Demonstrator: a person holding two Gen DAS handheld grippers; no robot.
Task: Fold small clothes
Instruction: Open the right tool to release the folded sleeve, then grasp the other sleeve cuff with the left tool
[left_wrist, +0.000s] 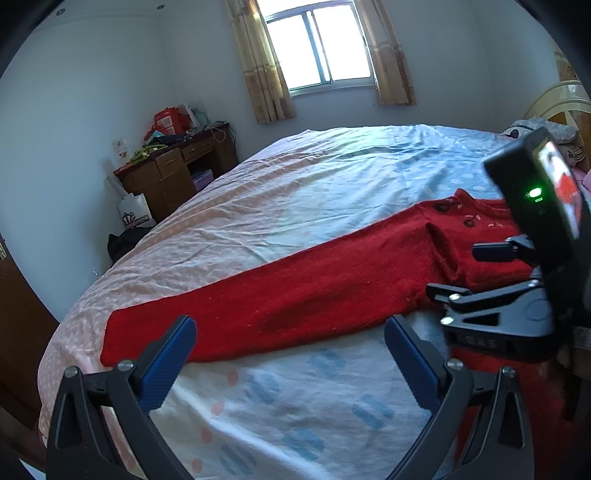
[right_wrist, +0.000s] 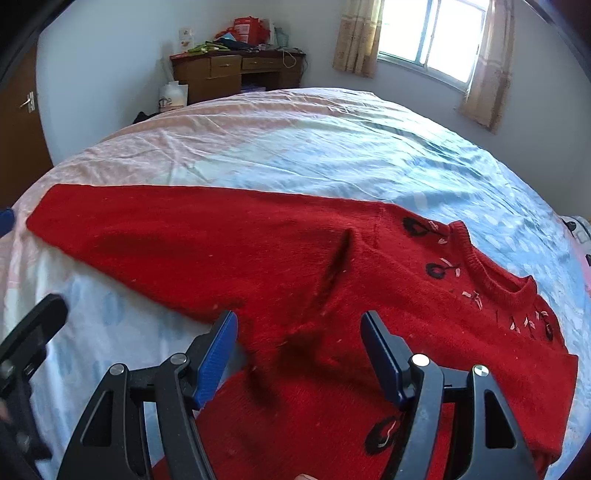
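Red sweater (right_wrist: 295, 280) lies flat on the bed (right_wrist: 295, 147), one sleeve stretched out sideways. Your right gripper (right_wrist: 299, 350) hangs over its body, jaws apart, gripping nothing; your left gripper (left_wrist: 291, 354) too, wide open by the sleeve.

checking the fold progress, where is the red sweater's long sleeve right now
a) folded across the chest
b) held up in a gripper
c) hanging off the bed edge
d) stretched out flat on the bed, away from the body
d: the sleeve of the red sweater lies straight out on the bed sheet, and the open right gripper holds nothing.
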